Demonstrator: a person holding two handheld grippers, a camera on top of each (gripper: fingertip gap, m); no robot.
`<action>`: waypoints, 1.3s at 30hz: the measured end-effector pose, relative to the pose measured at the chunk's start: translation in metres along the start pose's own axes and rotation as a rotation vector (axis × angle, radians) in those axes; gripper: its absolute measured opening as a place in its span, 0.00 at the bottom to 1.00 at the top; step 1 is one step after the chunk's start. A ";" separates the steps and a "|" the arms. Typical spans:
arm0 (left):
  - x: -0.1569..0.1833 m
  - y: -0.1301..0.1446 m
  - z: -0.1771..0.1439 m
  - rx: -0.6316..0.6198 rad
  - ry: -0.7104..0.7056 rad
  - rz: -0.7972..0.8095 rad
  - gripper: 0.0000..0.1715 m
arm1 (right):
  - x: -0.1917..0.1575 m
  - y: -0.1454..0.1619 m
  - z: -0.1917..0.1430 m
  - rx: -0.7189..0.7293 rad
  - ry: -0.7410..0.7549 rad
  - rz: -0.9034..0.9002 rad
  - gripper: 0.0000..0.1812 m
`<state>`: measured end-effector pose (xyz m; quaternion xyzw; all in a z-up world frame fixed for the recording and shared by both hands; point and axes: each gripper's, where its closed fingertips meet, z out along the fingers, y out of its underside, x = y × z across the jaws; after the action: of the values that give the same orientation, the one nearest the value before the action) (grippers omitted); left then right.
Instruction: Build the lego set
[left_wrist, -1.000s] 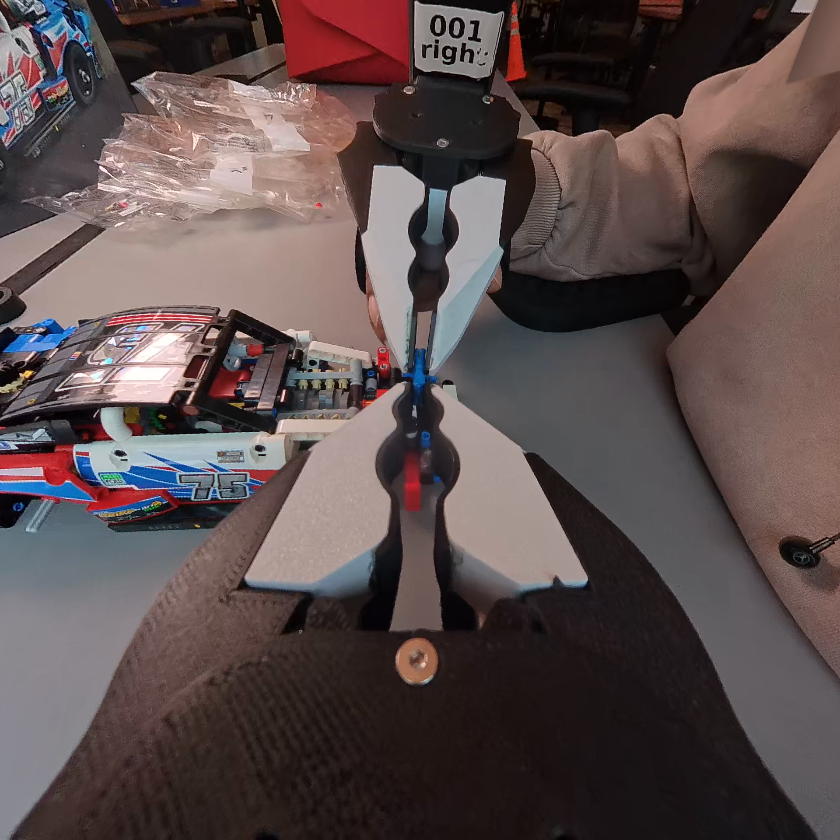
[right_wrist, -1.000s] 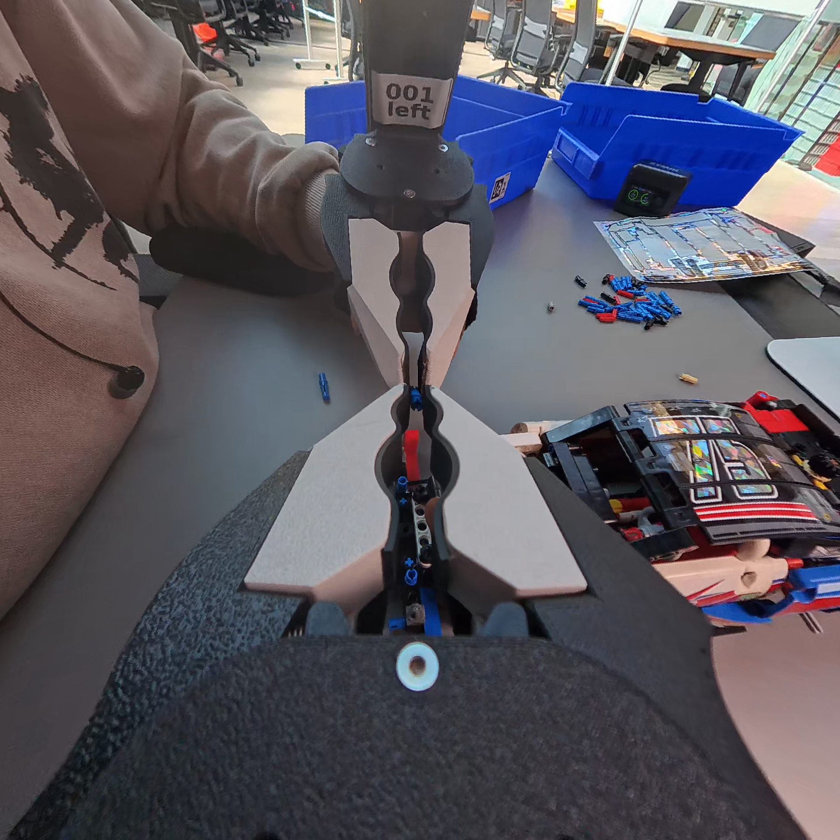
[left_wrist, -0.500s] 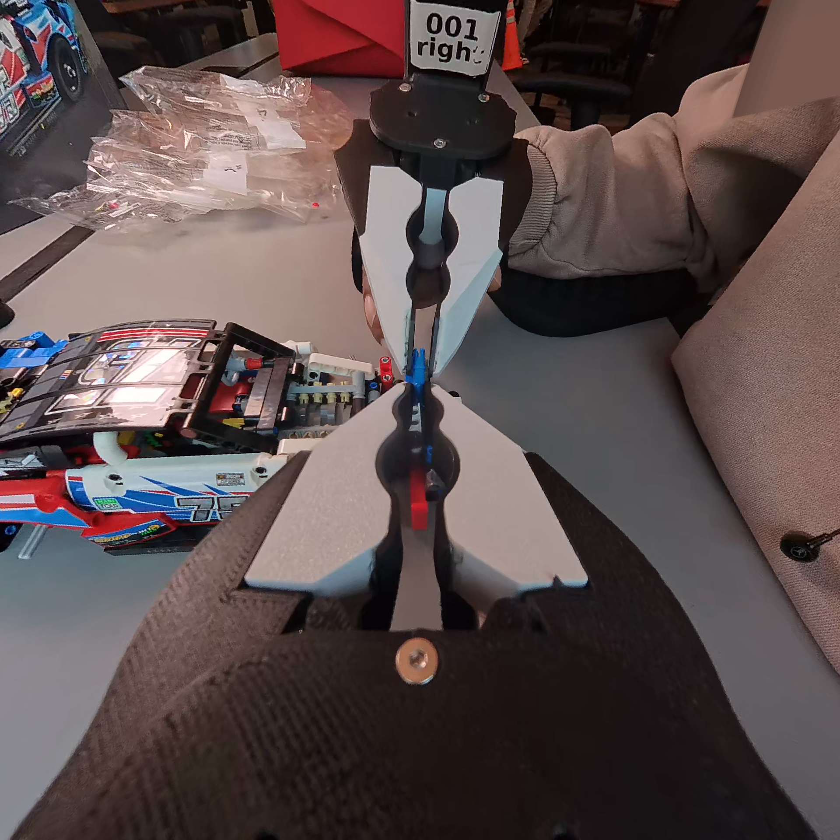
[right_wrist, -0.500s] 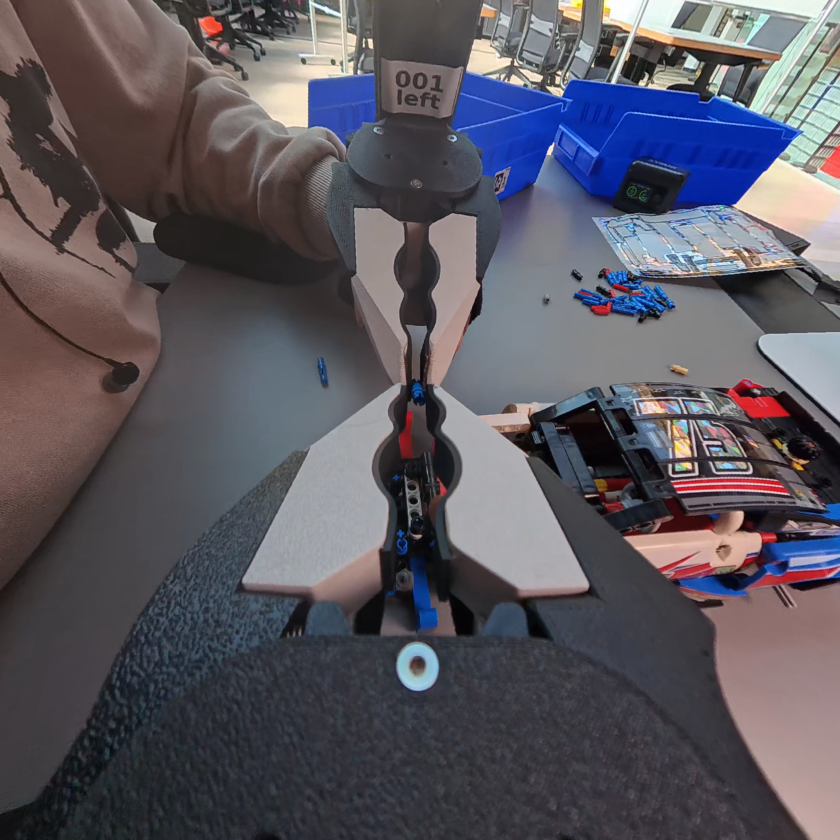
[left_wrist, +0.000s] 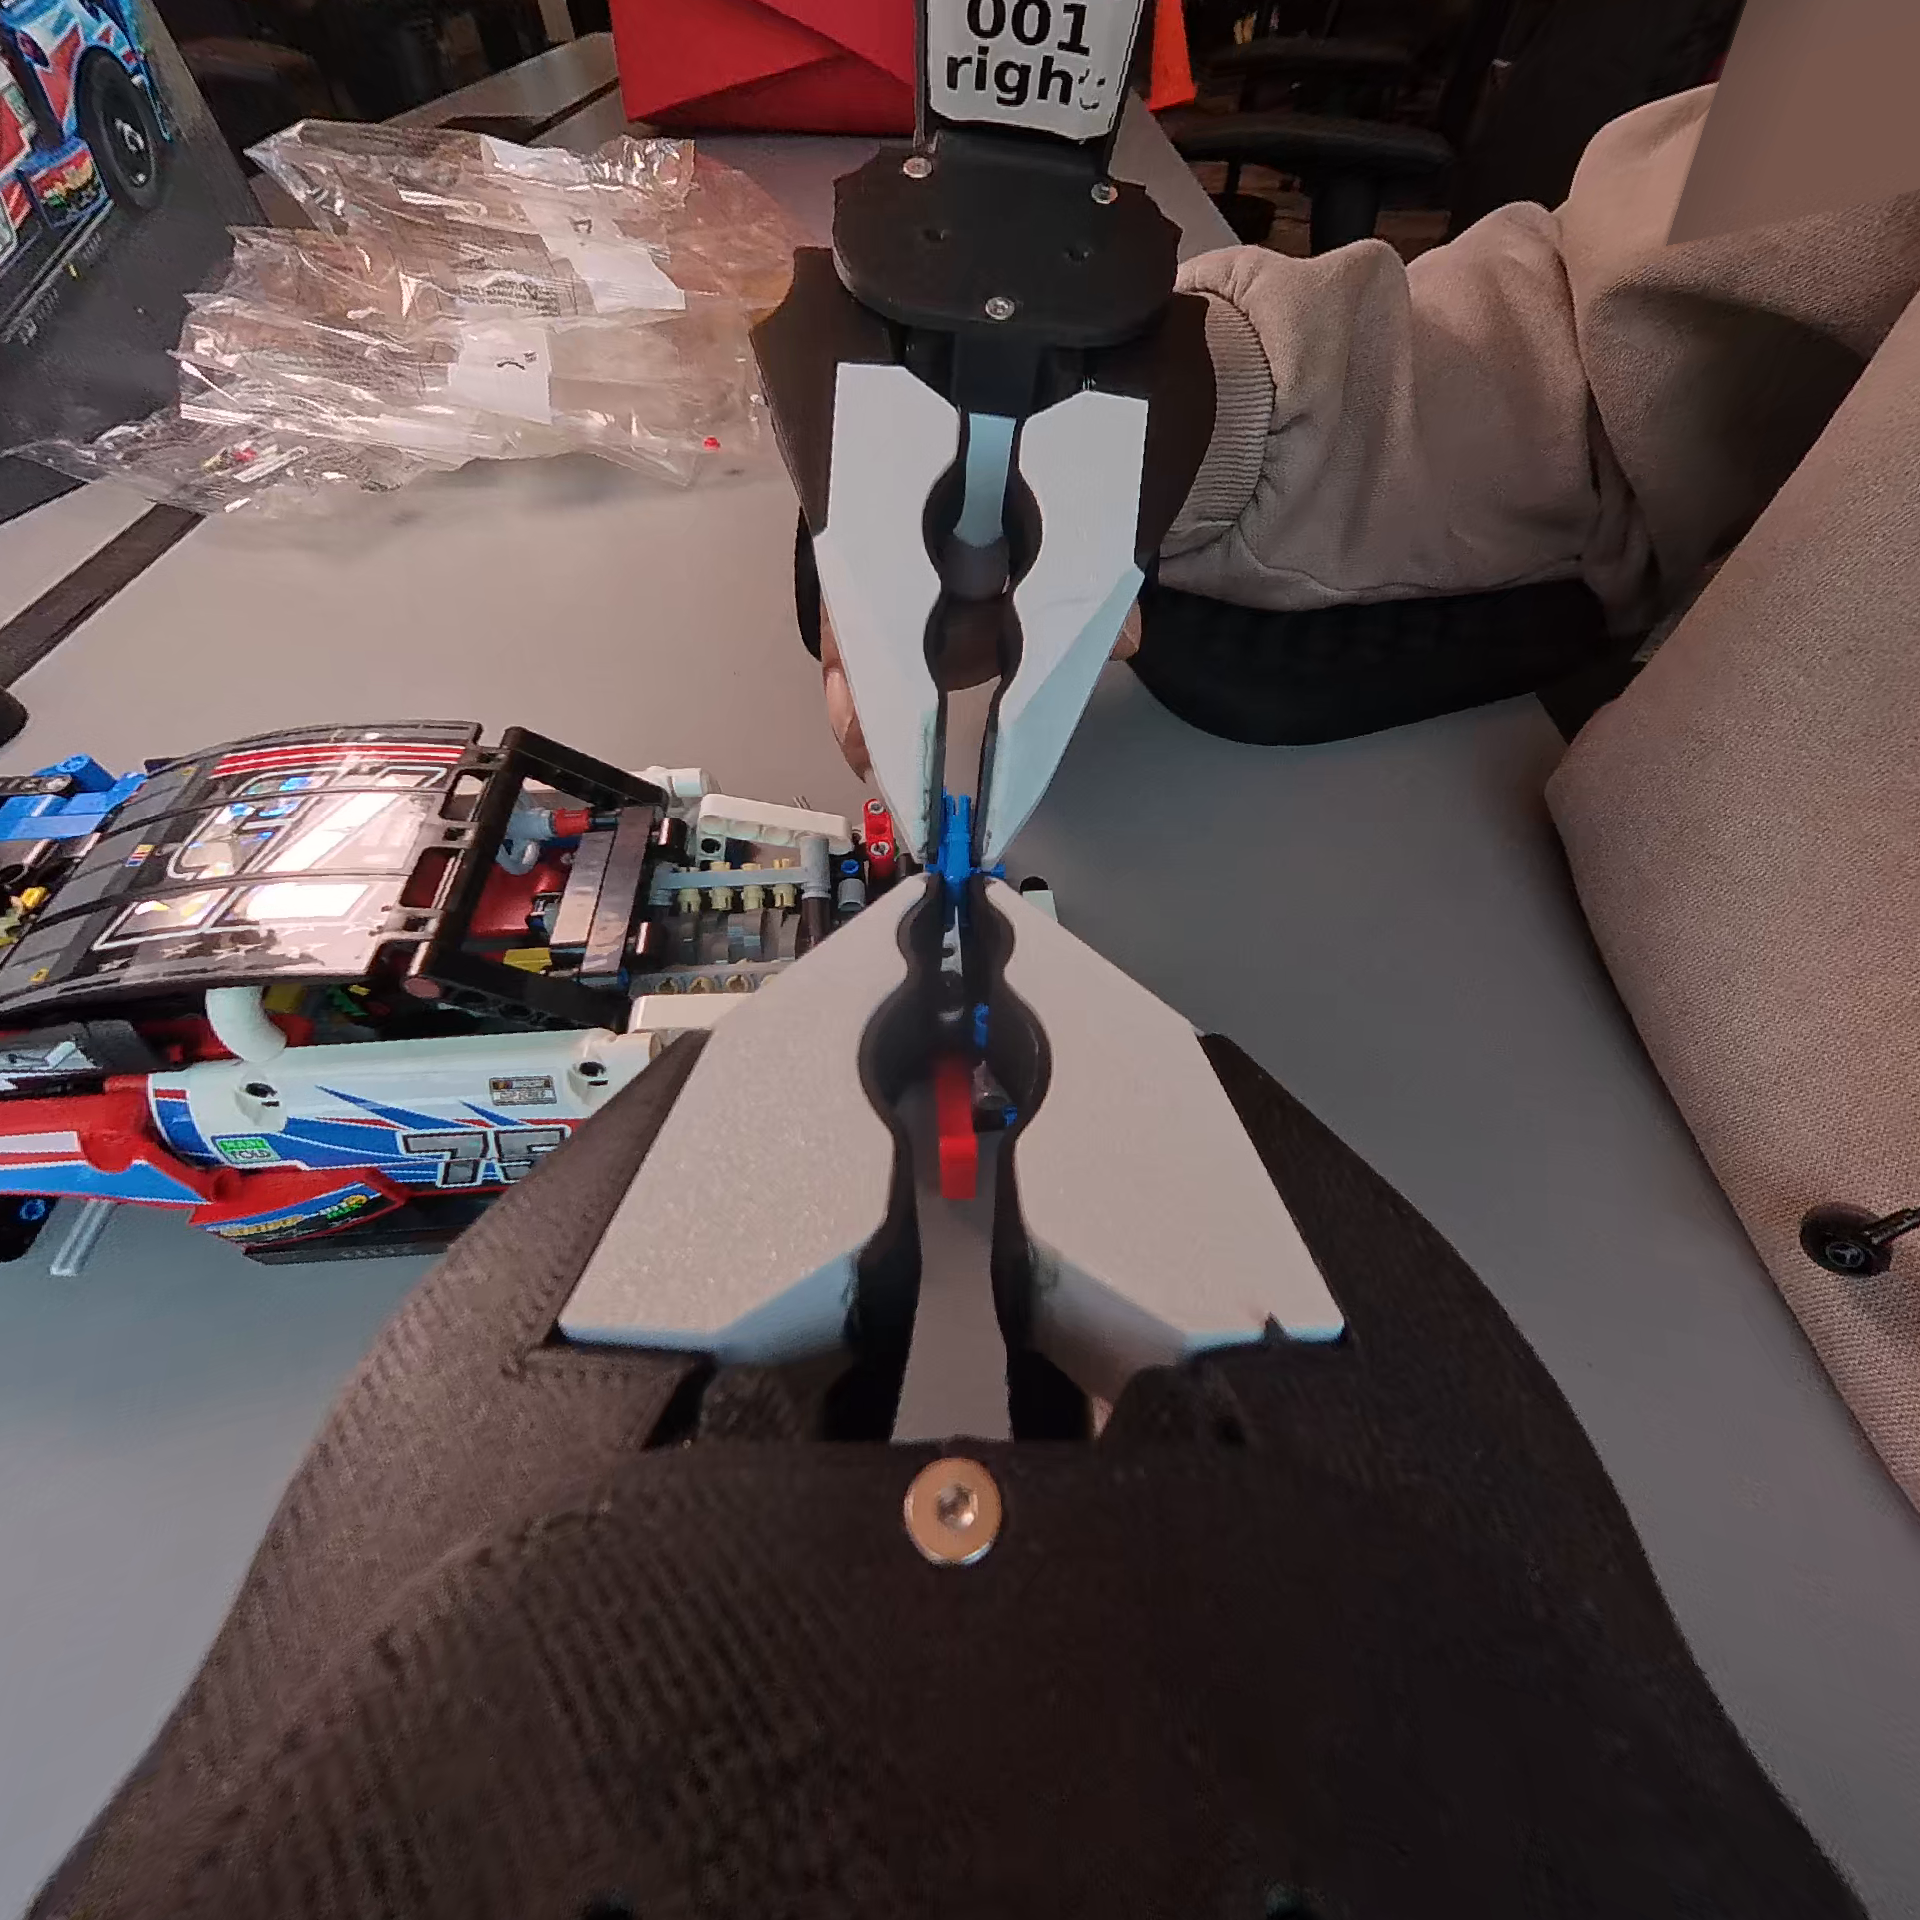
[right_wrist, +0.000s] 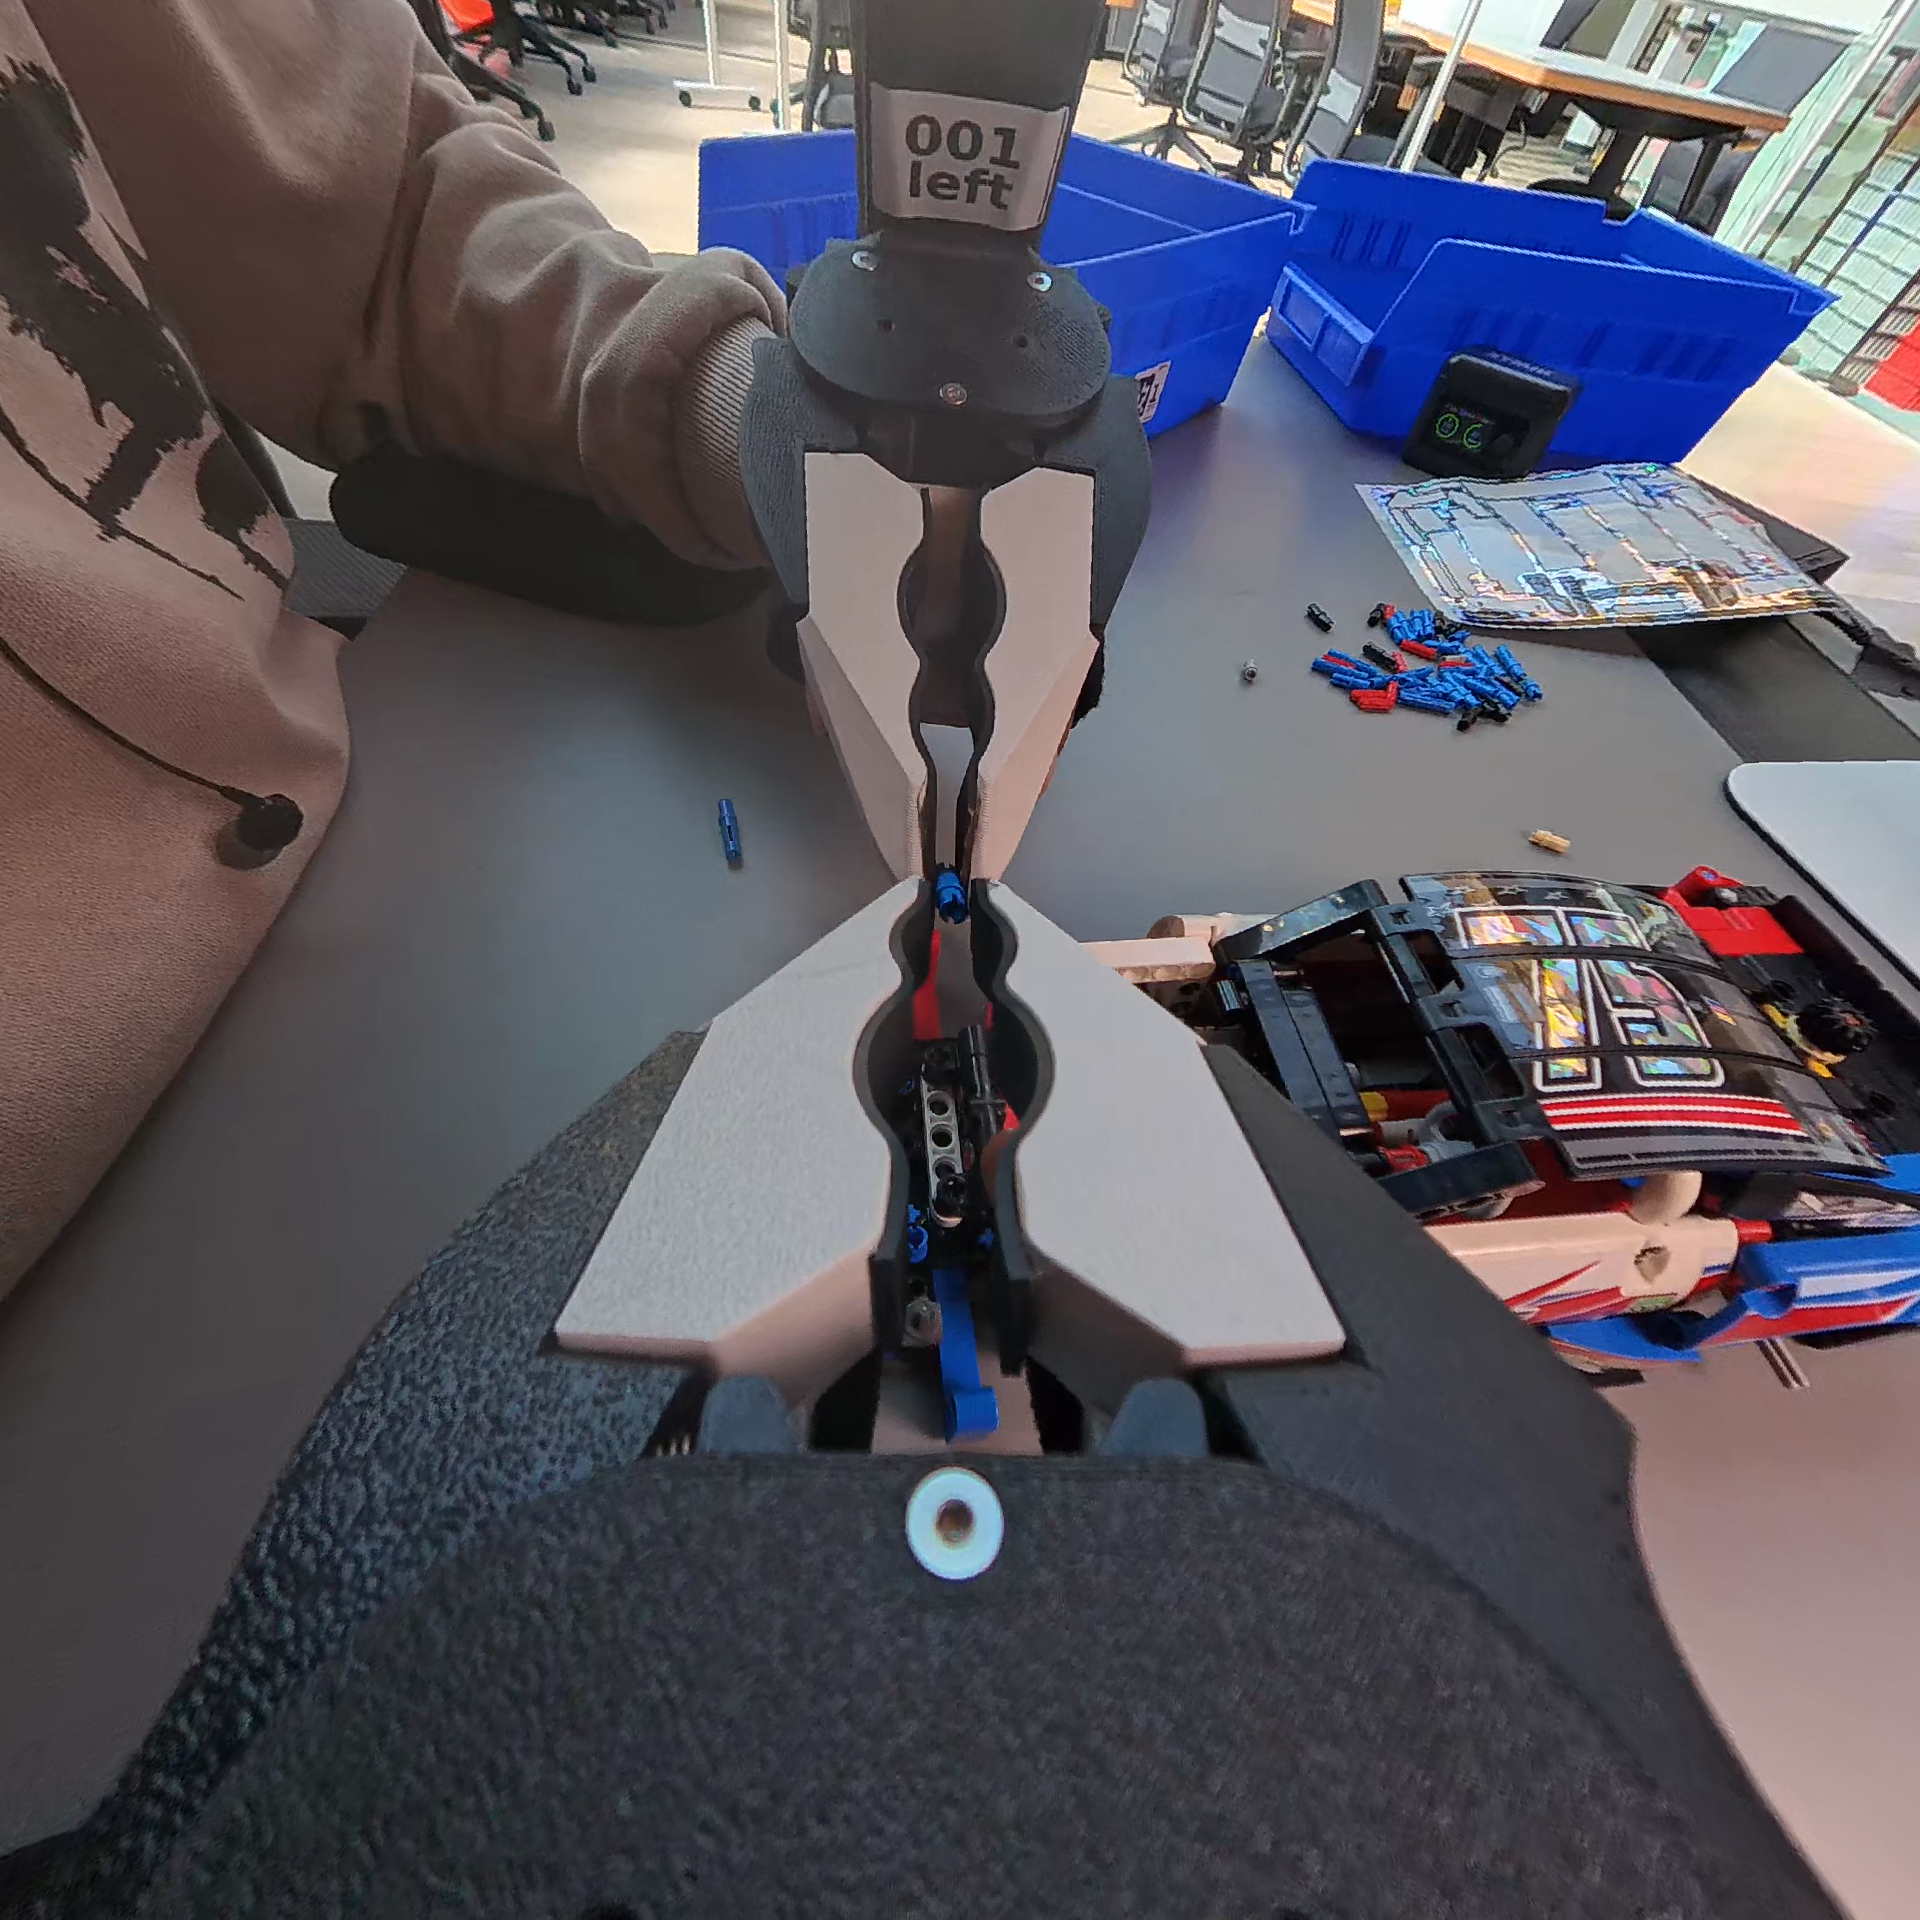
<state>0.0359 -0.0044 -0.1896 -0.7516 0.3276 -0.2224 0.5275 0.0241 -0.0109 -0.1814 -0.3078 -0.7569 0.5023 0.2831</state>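
One lego car (right_wrist: 1538, 1101) on the table (right_wrist: 520, 1039), two blue bins (right_wrist: 1538, 312) at the far edge, left gripper (left_wrist: 954, 904) and right gripper (right_wrist: 948, 894) tip to tip, both clamped on a small lego assembly (right_wrist: 951, 1132), blue pin (right_wrist: 948, 894) between tips.

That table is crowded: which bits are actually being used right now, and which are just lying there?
In use:
left gripper
right gripper
small subassembly
blue pin

Lying about:
race car model
loose pins
blue bins
empty bags

An open-plan office: rows of wheeled office chairs (right_wrist: 1195, 94) and long desks (right_wrist: 1621, 88) stretch behind the grey table (right_wrist: 520, 935).
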 end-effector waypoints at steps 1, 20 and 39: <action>0.000 0.000 0.000 -0.001 0.000 0.001 0.01 | 0.000 0.000 0.000 0.001 -0.001 0.000 0.02; -0.077 0.008 0.028 -0.306 -0.330 0.295 0.12 | 0.072 0.049 -0.044 0.072 0.087 0.815 0.01; -0.082 0.015 0.033 -0.324 -0.331 0.446 0.09 | 0.071 0.048 -0.035 0.082 0.196 0.967 0.01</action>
<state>-0.0020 0.0732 -0.2143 -0.7616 0.4252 0.0790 0.4827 0.0128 0.0775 -0.2063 -0.6580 -0.4767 0.5744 0.0993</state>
